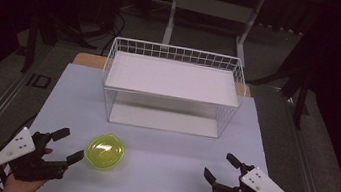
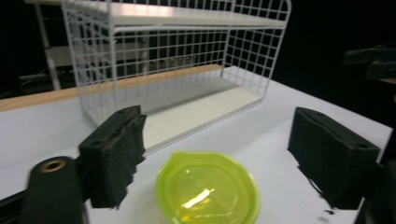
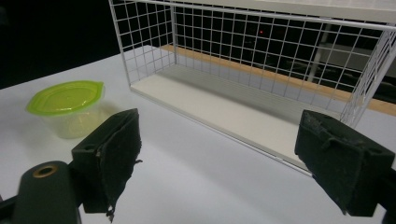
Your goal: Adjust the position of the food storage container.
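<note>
Little looks done yet: the lidded green container sits on the bench before the wire rack, ungripped, between the left gripper's spread jaws, while the right gripper waits apart, jaws wide.

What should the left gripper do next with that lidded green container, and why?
Probably ease the left gripper forward until its open jaws straddle the green lidded container, then close. The container sits just ahead of the jaws, not yet between them, untouched.
</note>
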A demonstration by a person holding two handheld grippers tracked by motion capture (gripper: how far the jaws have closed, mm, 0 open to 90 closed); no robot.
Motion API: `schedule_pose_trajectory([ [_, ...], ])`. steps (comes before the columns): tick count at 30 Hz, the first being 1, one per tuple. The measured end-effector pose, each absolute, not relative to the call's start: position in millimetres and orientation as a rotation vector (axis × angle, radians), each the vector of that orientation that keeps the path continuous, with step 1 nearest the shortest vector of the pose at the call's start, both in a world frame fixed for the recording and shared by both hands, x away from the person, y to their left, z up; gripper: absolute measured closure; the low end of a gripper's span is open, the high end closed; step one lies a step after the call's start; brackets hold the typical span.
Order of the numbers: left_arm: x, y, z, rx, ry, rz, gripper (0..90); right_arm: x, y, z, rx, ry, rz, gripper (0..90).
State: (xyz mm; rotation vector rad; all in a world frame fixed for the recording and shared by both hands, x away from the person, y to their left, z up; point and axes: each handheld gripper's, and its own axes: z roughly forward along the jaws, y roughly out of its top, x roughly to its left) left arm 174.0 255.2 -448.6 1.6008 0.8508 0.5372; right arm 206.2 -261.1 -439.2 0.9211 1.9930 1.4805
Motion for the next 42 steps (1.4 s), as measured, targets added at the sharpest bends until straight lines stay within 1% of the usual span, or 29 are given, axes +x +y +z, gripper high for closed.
schedule_pose_trajectory([
  [3,176.0,258.4,-456.1,1.611,0.913,0.548,27.2,206.5,-260.6,-439.8,0.915,1.998,1.479,14.3],
  [4,176.2,259.0,-458.1,1.614,0.924,0.544,31.6,206.5,-260.3,-440.1,0.915,2.003,1.478,14.4],
  [5,175.8,258.8,-460.9,1.632,0.940,0.548,32.5,206.4,-260.1,-440.2,0.915,2.006,1.477,14.4],
  [6,176.0,257.6,-462.9,1.656,0.977,0.566,37.2,206.2,-259.8,-440.5,0.915,2.008,1.482,14.4],
  [7,176.1,257.8,-465.3,1.658,0.989,0.556,41.1,206.2,-259.6,-440.6,0.914,2.012,1.482,14.4],
  [8,176.6,258.4,-467.6,1.664,1.009,0.546,43.0,206.2,-259.3,-440.8,0.914,2.014,1.482,14.4],
  [9,177.6,257.7,-469.5,1.669,1.058,0.549,48.6,206.3,-259.1,-441.0,0.913,2.015,1.483,14.4],
  [11,178.1,258.0,-473.9,1.678,1.090,0.546,53.5,206.8,-258.9,-441.4,0.911,2.022,1.483,14.4],
  [12,178.8,257.2,-476.3,1.697,1.126,0.554,58.8,206.8,-258.7,-441.8,0.912,2.023,1.484,14.4],
  [14,180.4,256.6,-481.4,1.716,1.171,0.542,66.1,206.7,-258.5,-442.1,0.909,2.029,1.484,14.4],
  [16,182.1,254.1,-487.3,1.762,1.209,0.559,72.0,206.5,-258.3,-442.1,0.899,2.027,1.482,14.4],
  [20,187.2,252.0,-493.1,1.824,1.253,0.516,84.9,207.1,-258.7,-442.0,0.898,2.027,1.489,14.4],
  [22,190.0,251.5,-496.4,1.845,1.322,0.471,89.8,206.9,-258.4,-442.3,0.900,2.031,1.486,14.4],
  [25,189.6,246.0,-500.5,1.901,1.343,0.445,90.0,206.5,-258.4,-442.2,0.891,2.031,1.487,14.4],
  [28,189.7,241.8,-502.5,1.906,1.365,0.388,90.0,206.5,-258.3,-442.1,0.891,2.030,1.491,14.4],
  [31,190.9,237.0,-506.0,1.923,1.373,0.375,90.0,206.6,-257.7,-442.4,0.890,2.034,1.489,14.4],
  [34,192.6,234.8,-508.3,1.938,1.364,0.363,90.0,206.4,-257.6,-442.4,0.889,2.035,1.490,14.4],
  [35,195.4,231.4,-510.8,1.938,1.349,0.321,90.0,206.3,-257.6,-442.4,0.887,2.036,1.491,14.4],
  [38,200.4,226.1,-513.2,1.933,1.334,0.281,90.0,206.7,-257.7,-442.8,0.893,2.036,1.494,14.5],
  [42,207.7,218.3,-514.6,1.933,1.318,0.262,90.0,206.3,-257.8,-442.3,0.885,2.035,1.493,14.5],
])
